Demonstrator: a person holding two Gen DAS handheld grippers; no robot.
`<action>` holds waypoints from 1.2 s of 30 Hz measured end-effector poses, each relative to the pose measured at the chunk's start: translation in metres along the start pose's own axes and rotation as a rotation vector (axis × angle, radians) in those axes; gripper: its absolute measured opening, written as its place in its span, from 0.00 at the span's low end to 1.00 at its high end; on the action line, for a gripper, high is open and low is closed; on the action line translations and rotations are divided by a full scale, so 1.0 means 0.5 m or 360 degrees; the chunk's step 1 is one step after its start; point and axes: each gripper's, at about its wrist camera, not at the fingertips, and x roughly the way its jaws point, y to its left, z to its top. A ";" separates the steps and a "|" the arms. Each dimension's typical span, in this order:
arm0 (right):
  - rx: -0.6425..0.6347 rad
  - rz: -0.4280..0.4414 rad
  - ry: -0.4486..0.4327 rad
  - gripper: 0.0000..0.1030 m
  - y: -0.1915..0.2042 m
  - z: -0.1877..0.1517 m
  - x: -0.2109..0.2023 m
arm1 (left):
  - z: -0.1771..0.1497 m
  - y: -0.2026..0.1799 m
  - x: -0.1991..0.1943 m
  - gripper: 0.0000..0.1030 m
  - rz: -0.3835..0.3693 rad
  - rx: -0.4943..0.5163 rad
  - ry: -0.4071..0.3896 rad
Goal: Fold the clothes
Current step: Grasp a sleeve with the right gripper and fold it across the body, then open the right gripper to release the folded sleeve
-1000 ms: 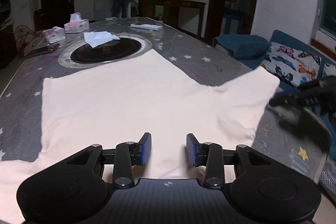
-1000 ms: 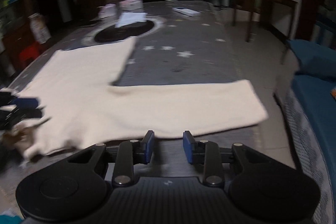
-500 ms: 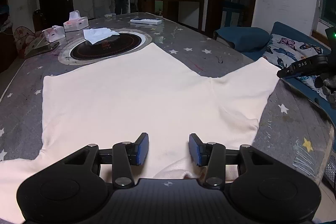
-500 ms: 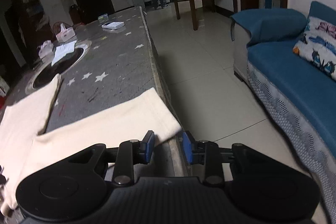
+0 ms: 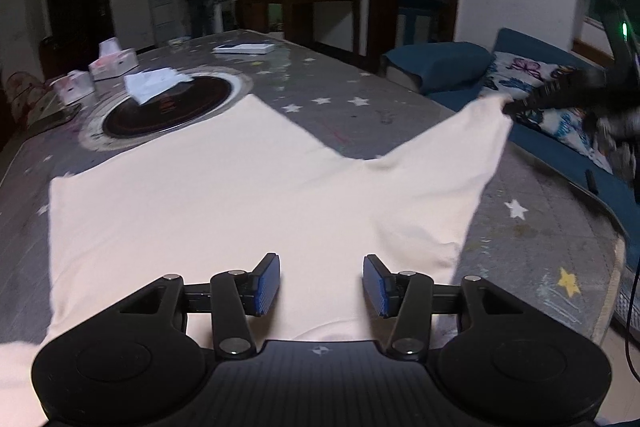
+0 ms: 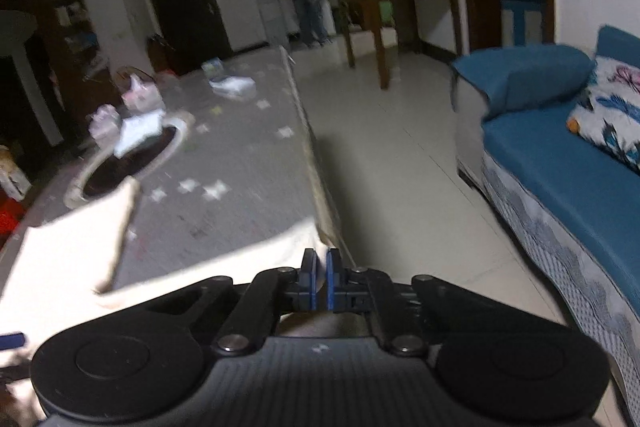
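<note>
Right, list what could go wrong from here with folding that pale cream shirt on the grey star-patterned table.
1. The right gripper is shut on only the tip of the pale cream shirt's sleeve, lifted taut off the grey star-patterned table; it could slip out mid-fold.
2. The left gripper, its jaws just opening, pins nothing, so pulling the sleeve may drag the whole shirt.
3. The sleeve sits near the table edge and could slide off.
</note>
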 end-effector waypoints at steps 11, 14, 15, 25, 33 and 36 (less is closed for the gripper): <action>-0.0237 0.0449 -0.0116 0.04 0.191 0.097 -0.104 | -0.001 -0.040 0.020 0.48 -0.0090 -0.0002 -0.0014; -0.0334 0.0593 -0.0107 0.04 0.267 0.102 -0.117 | -0.005 -0.013 -0.018 0.48 -0.0076 -0.0057 -0.0075; -0.0366 0.0635 -0.0100 0.04 0.292 0.101 -0.118 | -0.009 0.000 -0.032 0.49 -0.0054 -0.0072 -0.0092; -0.0618 0.0960 0.0131 0.04 0.522 0.019 -0.061 | -0.087 0.145 -0.144 0.50 0.0248 -0.0327 -0.0134; -0.0725 0.1042 0.0390 0.06 0.610 -0.094 0.017 | -0.129 0.183 -0.158 0.50 0.0308 -0.0442 -0.0094; -0.0764 0.1041 0.0406 0.12 0.608 -0.108 0.013 | -0.128 0.182 -0.150 0.50 0.0307 -0.0447 -0.0086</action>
